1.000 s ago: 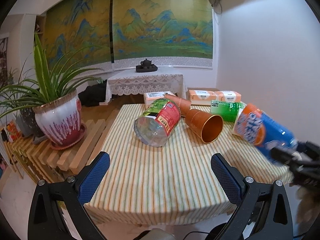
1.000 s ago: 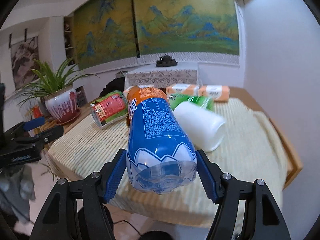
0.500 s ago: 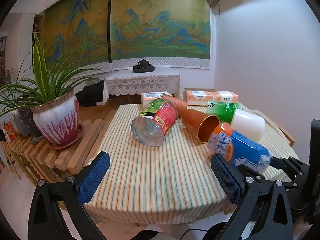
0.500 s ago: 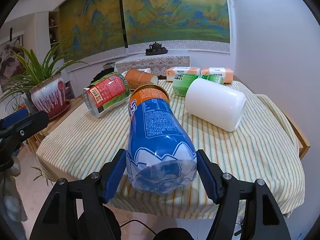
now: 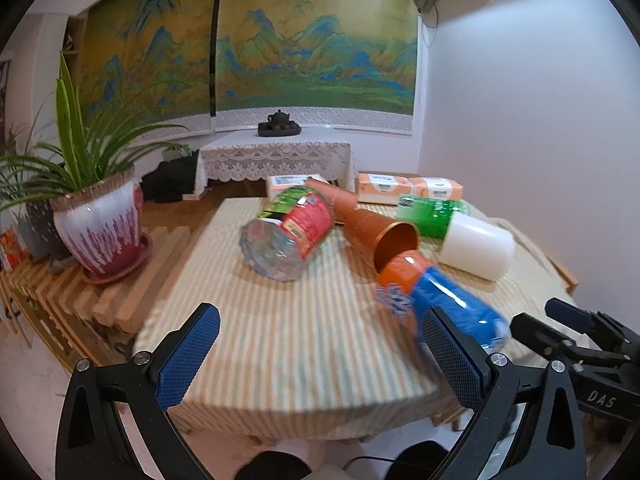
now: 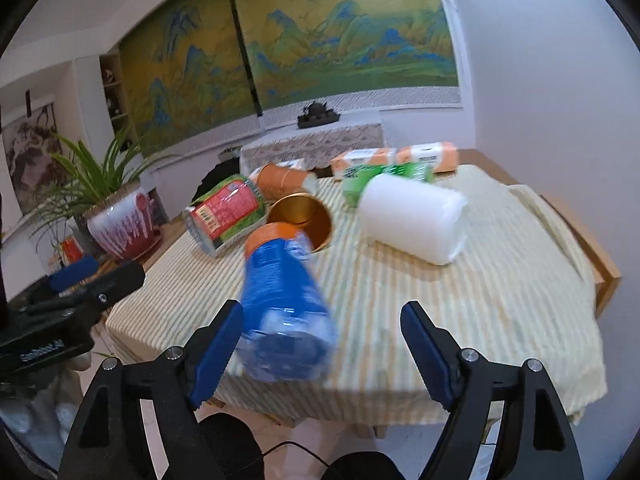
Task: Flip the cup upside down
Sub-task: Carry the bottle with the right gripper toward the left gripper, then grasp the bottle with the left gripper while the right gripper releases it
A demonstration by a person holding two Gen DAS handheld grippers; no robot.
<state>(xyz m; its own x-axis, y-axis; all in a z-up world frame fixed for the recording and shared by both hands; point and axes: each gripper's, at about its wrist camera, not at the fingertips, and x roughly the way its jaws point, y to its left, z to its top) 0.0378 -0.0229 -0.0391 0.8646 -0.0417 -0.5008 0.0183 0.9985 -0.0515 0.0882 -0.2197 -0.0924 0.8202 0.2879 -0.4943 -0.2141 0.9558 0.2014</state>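
A blue cup with an orange mouth band (image 6: 284, 300) lies on its side near the front edge of the striped tablecloth (image 6: 460, 300), blurred by motion. Its clear base faces my right gripper (image 6: 322, 332), which is open; the cup sits off towards the left finger and the right finger stands well apart from it. In the left wrist view the same blue cup (image 5: 436, 300) lies just beyond my right finger. My left gripper (image 5: 320, 328) is open and holds nothing, hovering over the front of the tablecloth (image 5: 280, 340).
Other cups lie on their sides further back: a red-and-green one (image 5: 288, 232), a copper one (image 5: 384, 232), a white one (image 5: 476, 244) and a green one (image 5: 428, 212). Tissue packs (image 5: 408, 188) sit at the far edge. A potted plant (image 5: 100, 232) stands to the left.
My right gripper has opened and let go of the blue cup, which has dropped onto the cloth and swung to the left. The left gripper stays open.
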